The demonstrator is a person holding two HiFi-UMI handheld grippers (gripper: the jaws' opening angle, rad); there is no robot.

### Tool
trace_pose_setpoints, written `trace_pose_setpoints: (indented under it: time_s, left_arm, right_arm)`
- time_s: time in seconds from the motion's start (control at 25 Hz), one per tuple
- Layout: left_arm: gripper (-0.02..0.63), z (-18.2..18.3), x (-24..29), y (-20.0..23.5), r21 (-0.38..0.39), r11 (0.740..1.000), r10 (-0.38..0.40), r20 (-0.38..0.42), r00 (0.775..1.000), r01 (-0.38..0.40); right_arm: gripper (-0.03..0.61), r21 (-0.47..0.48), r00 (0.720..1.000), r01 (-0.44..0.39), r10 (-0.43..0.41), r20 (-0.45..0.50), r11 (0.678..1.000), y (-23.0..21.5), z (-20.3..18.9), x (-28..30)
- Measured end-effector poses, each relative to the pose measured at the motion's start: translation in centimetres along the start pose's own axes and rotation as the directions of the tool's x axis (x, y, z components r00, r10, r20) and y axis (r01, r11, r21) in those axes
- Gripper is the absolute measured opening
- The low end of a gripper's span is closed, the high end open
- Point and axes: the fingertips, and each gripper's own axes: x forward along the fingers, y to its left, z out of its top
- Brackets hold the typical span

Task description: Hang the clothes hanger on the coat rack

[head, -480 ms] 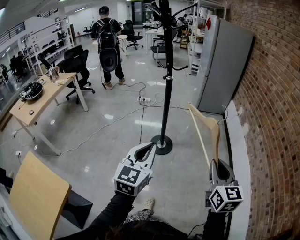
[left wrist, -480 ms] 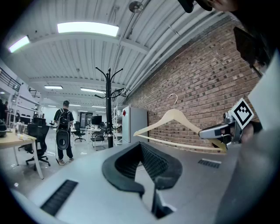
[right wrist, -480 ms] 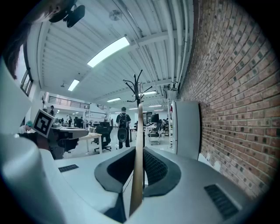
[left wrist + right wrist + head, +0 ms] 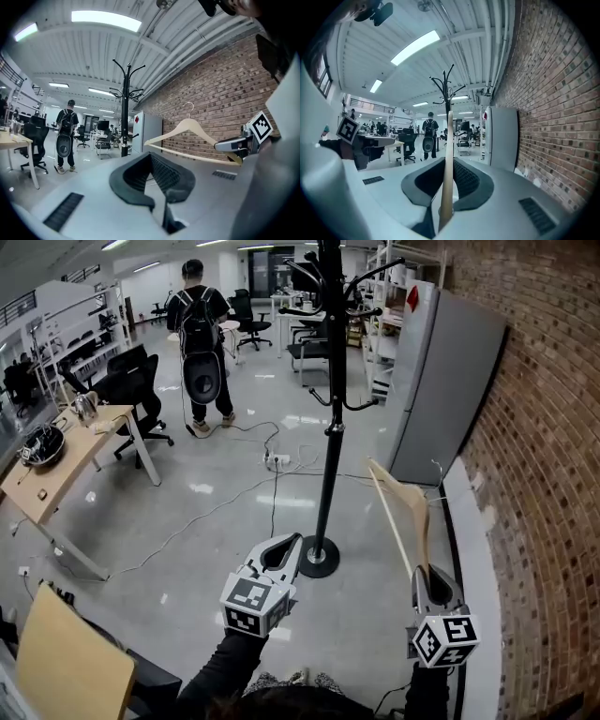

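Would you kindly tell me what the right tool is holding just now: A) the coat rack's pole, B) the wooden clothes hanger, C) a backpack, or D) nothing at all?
B: the right tool is shut on the wooden clothes hanger, whose edge stands between its jaws.

No legible text or numbers anywhere

Pale wooden hanger (image 4: 422,502) stands tilted near black coat rack (image 4: 328,427).
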Motion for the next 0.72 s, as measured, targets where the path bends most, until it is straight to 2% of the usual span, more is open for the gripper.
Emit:
trace_pose_setpoints:
  time_s: [0.28,0.52,0.72]
  left_arm:
    - [0.006,-0.2,2.7,3.7,-0.003,1.0,-0.002,-0.007,1.0,0.002]
    - [0.006,-0.8,5.3,4.3,-0.005,1.0,-0.03,-0.023,0.999,0.03]
    - [0.006,-1.3,7.8,5.4,-0.006,1.0,-0.022,-0.038,0.999,0.022]
  right_arm:
    - [0.06,-0.001,1.0,0.013,-0.013,-0.013,1.0,-0.1,0.0,4.7]
    - [0.06,0.0,0.999,0.004,-0.004,-0.033,1.0,-0.6,-0.5,7.9]
    - [0.06,-0.002,0.998,-0.018,0.017,-0.059,1.0,-1.7,-1.1,11.3]
